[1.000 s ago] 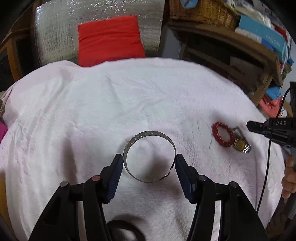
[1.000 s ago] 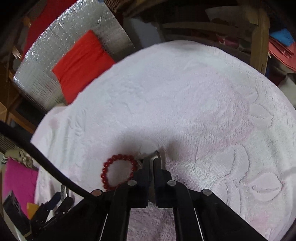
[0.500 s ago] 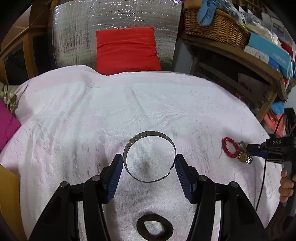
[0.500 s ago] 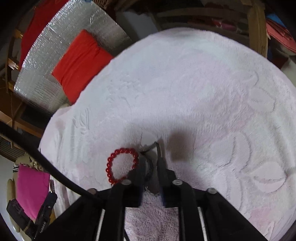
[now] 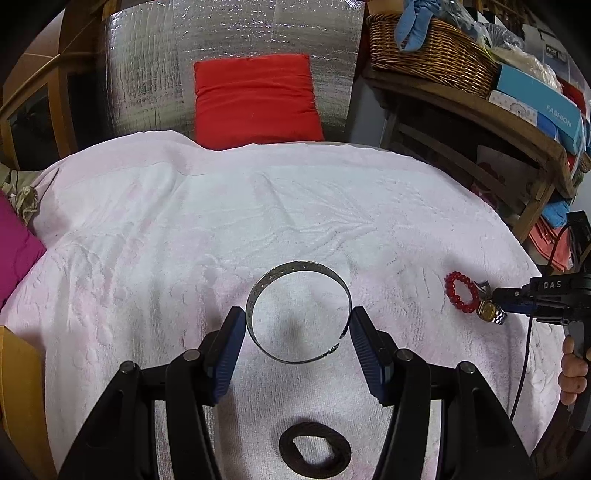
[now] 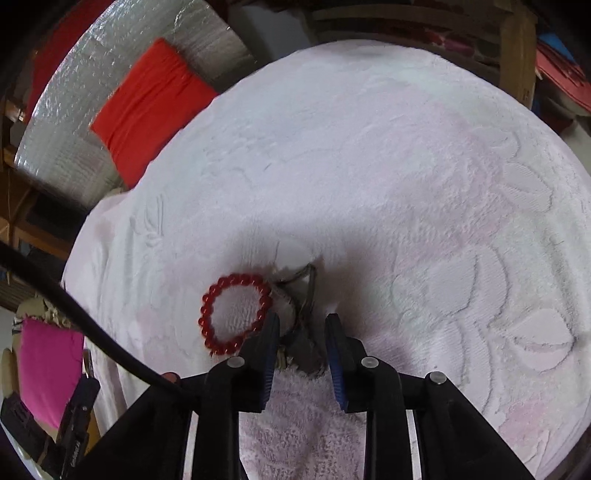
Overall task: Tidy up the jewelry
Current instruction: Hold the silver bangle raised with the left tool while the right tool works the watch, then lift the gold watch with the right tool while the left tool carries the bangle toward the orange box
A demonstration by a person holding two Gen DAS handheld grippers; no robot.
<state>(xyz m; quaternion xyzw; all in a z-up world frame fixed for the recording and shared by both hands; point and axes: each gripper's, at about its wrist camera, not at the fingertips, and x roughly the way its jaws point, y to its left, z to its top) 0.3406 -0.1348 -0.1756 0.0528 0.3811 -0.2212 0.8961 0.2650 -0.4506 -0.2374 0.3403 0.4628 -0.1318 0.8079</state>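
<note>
Left gripper (image 5: 298, 320): jaws about half apart, blue pads pressed on either side of a silver bangle (image 5: 298, 313), held clear above the pink towel (image 5: 258, 206). Bangle open at one side, gap near the right pad. Below it on the towel, a dark brown hair tie (image 5: 314, 451), lying flat and untouched.

Right gripper (image 6: 301, 322): jaws opening, pads standing a little off a gold-faced wristwatch (image 6: 301, 345) with a metal link band, resting on the towel between them. No firm grip visible; blur at the fingertips makes contact hard to rule out, probably none. Seen from the left wrist view too, right gripper (image 5: 496, 299) at the far right edge of the towel, with the watch (image 5: 487, 311) just under its tips and a hand (image 5: 573, 369) on the handle.

Red bead bracelet (image 6: 236, 314) flat on the towel, touching or nearly touching the watch band (same pair visible in the other view, bracelet (image 5: 461, 292) on the watch's left).

Behind the towel: red cushion (image 5: 256, 99) against a silver foil panel. On a wooden shelf (image 5: 480, 118) to the right, a wicker basket (image 5: 432, 59) holding blue cloth (image 5: 412, 22); beside it a blue box (image 5: 535, 107).
</note>
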